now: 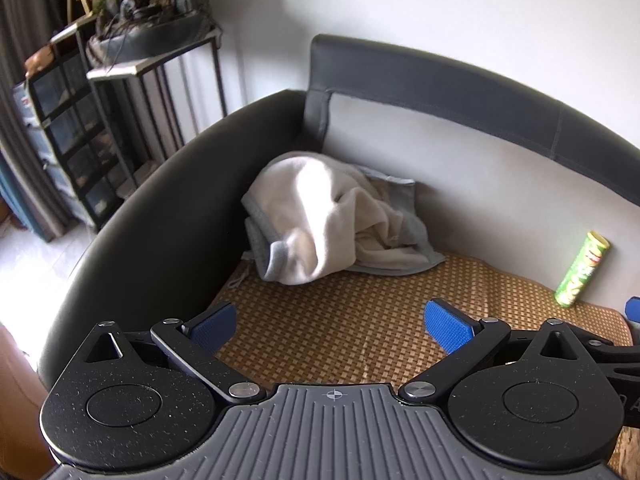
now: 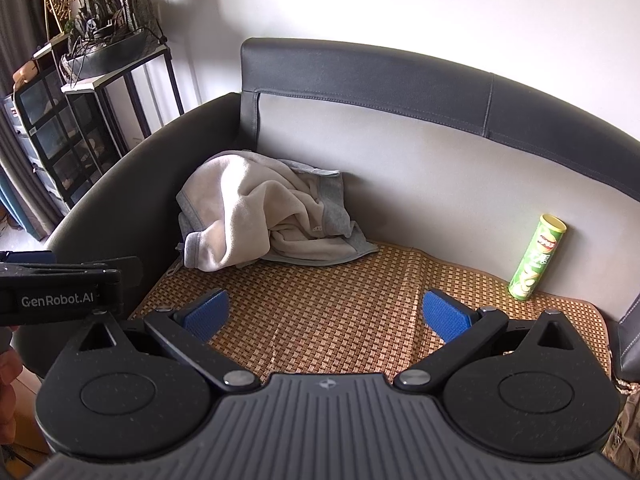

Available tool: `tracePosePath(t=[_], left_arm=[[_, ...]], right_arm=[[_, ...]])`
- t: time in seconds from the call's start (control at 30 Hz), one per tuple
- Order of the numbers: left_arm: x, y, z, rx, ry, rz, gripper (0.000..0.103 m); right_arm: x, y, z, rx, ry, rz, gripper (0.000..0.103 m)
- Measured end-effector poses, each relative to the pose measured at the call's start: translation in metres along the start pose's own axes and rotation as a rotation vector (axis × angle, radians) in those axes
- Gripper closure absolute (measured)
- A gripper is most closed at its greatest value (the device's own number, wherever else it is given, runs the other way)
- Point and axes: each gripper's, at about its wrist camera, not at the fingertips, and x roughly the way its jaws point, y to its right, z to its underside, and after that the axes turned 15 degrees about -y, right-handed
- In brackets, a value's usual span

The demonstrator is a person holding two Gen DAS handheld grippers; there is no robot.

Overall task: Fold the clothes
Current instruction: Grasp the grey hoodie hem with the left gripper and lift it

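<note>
A crumpled cream and grey garment (image 1: 324, 220) lies heaped in the sofa's back left corner, on the woven mat; the right wrist view shows the garment (image 2: 264, 216) too. My left gripper (image 1: 330, 326) hovers over the mat in front of the heap, open, with nothing between its blue pads (image 1: 214, 324). My right gripper (image 2: 326, 316) is likewise open and empty, a short way before the garment. The left gripper's black body (image 2: 60, 288) shows at the left edge of the right wrist view.
A brown woven mat (image 1: 360, 328) covers the seat of the dark grey sofa (image 1: 160, 216). A green crisps tube (image 1: 582, 276) stands against the backrest at right, and the tube (image 2: 536, 258) shows in the right wrist view. A black shelf with a rock planter (image 1: 132, 64) stands left of the sofa.
</note>
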Motion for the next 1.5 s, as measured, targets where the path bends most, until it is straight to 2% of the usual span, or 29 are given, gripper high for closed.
tracePosePath(t=[0.1, 0.2, 0.4, 0.53, 0.7, 0.8, 0.9, 0.97, 1.07, 1.13, 1.17, 1.2, 1.23, 1.27, 1.3, 1.33, 1.37, 1.4, 1.5], left_arm=[[0.014, -0.006, -0.008, -0.04, -0.02, -0.018, 0.0], [0.04, -0.019, -0.023, -0.037, -0.069, -0.035, 0.0], [0.121, -0.059, -0.072, -0.009, -0.17, -0.014, 0.0], [0.181, -0.085, -0.104, -0.006, -0.17, -0.011, 0.0], [0.247, -0.103, -0.135, -0.035, -0.133, 0.056, 0.0], [0.278, -0.103, -0.149, 0.007, -0.157, 0.064, 0.001], [0.303, -0.102, -0.156, 0.067, -0.121, 0.027, 0.001], [0.325, -0.104, -0.161, 0.08, -0.161, 0.026, 0.001], [0.355, -0.11, -0.166, 0.068, -0.205, 0.076, 0.008], [0.374, -0.113, -0.169, 0.07, -0.218, 0.115, 0.013], [0.383, -0.114, -0.17, 0.07, -0.229, 0.136, 0.019], [0.391, -0.116, -0.171, 0.062, -0.257, 0.17, 0.031], [0.4, -0.118, -0.172, 0.05, -0.286, 0.222, 0.039], [0.405, -0.119, -0.171, 0.03, -0.298, 0.233, 0.048], [0.41, -0.121, -0.171, 0.01, -0.308, 0.242, 0.057], [0.413, -0.121, -0.17, 0.006, -0.313, 0.245, 0.064], [0.413, -0.121, -0.169, 0.012, -0.313, 0.265, 0.076], [0.41, -0.121, -0.168, 0.016, -0.307, 0.291, 0.081], [0.39, -0.12, -0.163, 0.027, -0.271, 0.325, 0.087]], right_arm=[[0.011, 0.002, -0.008, -0.02, -0.026, -0.026, 0.0], [0.029, 0.001, -0.02, -0.034, -0.053, -0.048, 0.0], [0.092, -0.013, -0.064, 0.075, -0.111, -0.083, 0.0], [0.148, -0.032, -0.101, 0.125, -0.124, -0.105, 0.0], [0.227, -0.052, -0.145, 0.108, -0.118, -0.085, 0.0], [0.275, -0.06, -0.171, 0.093, -0.133, -0.076, 0.0], [0.313, -0.067, -0.19, 0.099, -0.137, -0.092, 0.0], [0.333, -0.076, -0.197, 0.067, -0.143, -0.117, 0.0], [0.361, -0.092, -0.204, 0.031, -0.156, -0.145, 0.0], [0.381, -0.098, -0.208, 0.022, -0.174, -0.135, 0.0], [0.391, -0.1, -0.21, 0.02, -0.189, -0.134, 0.003], [0.399, -0.1, -0.21, 0.019, -0.204, -0.148, 0.006], [0.406, -0.1, -0.21, 0.021, -0.22, -0.172, 0.022], [0.412, -0.099, -0.209, 0.025, -0.243, -0.204, 0.033], [0.415, -0.098, -0.208, 0.031, -0.267, -0.235, 0.059], [0.419, -0.097, -0.207, 0.037, -0.289, -0.261, 0.076], [0.42, -0.096, -0.206, 0.032, -0.301, -0.273, 0.084], [0.419, -0.097, -0.205, 0.021, -0.306, -0.276, 0.086], [0.404, -0.102, -0.203, -0.032, -0.289, -0.282, 0.092]])
